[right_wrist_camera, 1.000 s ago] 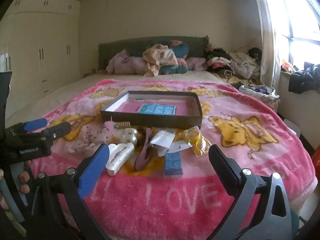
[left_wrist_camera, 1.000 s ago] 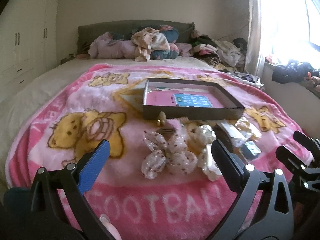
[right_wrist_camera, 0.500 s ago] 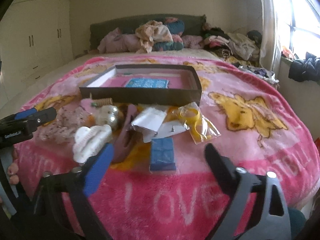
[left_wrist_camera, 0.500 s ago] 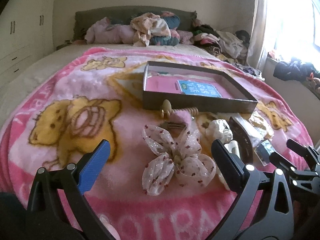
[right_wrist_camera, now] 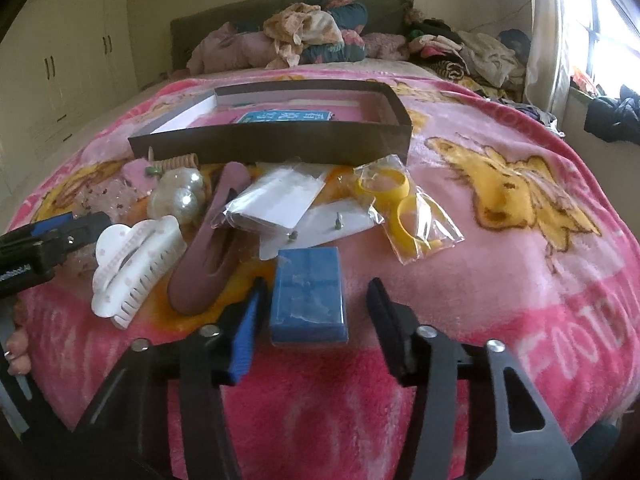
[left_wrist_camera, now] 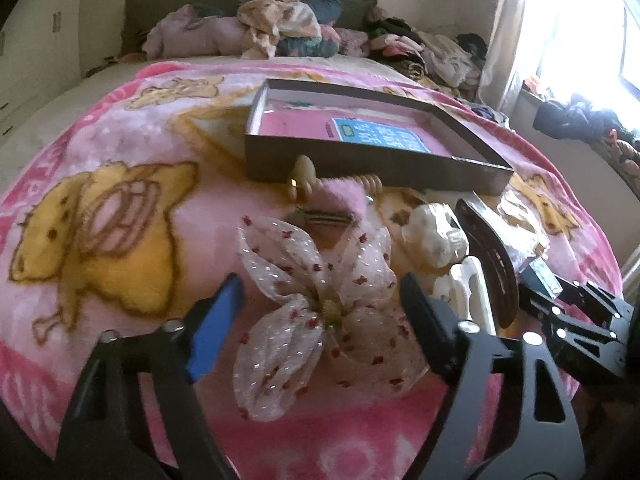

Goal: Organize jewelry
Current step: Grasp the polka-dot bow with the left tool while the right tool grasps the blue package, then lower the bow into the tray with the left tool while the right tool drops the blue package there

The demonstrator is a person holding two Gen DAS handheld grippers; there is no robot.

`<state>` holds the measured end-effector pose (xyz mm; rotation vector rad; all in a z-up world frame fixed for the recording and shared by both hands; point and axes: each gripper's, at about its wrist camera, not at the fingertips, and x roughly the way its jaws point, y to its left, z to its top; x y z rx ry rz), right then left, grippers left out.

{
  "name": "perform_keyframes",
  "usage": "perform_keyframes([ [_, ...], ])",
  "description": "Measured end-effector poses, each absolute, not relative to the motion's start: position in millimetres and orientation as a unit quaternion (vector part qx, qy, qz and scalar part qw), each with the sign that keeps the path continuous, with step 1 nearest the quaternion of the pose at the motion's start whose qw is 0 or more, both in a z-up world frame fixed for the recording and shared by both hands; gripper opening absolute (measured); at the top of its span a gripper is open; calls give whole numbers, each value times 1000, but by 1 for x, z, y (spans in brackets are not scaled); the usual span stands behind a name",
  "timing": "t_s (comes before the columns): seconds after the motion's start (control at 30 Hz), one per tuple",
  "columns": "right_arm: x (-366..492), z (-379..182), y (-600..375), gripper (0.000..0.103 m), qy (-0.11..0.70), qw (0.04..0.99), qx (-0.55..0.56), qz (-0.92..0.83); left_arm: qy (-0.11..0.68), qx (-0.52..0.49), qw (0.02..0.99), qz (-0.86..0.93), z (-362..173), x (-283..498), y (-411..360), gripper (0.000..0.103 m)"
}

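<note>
A sheer white bow [left_wrist_camera: 320,312] with red dots lies on the pink blanket. My left gripper [left_wrist_camera: 320,290] straddles it, and its jaws are closing with the pads just clear of the fabric. A small blue box [right_wrist_camera: 308,292] lies on the blanket in the right wrist view. My right gripper [right_wrist_camera: 317,290] has the box between its closing jaws, with the pads not touching it. Behind both stands a shallow dark box [left_wrist_camera: 360,162] [right_wrist_camera: 272,144] with a blue card inside.
Between the grippers and the dark box lie a white claw clip [right_wrist_camera: 132,264], a mauve hair clip [right_wrist_camera: 208,256], pearl baubles [right_wrist_camera: 180,200], white card packets [right_wrist_camera: 280,200], bagged yellow rings [right_wrist_camera: 404,208] and a spiral hair tie [right_wrist_camera: 180,162]. Clothes are piled at the headboard.
Both grippers have come down and forward toward the items. The left jaws have narrowed around the bow. The right jaws have narrowed around the blue box.
</note>
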<state>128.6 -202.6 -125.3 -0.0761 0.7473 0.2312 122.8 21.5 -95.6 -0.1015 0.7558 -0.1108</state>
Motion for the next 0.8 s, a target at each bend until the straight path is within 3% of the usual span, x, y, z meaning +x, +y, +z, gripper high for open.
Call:
perform_keyframes([
  [0.1,129,-125,-204,31,364,923,-41,118,372,-41,925,-60,-98,124,16,48],
  [0.27,127,-122,-208,31,365,922,-31,126,370,-27,926,-69,-96,123,8,32],
  [0.8,122,-82,-222,31,336,931,-16,141,323,-43,942,-80,-47,130,6,29],
])
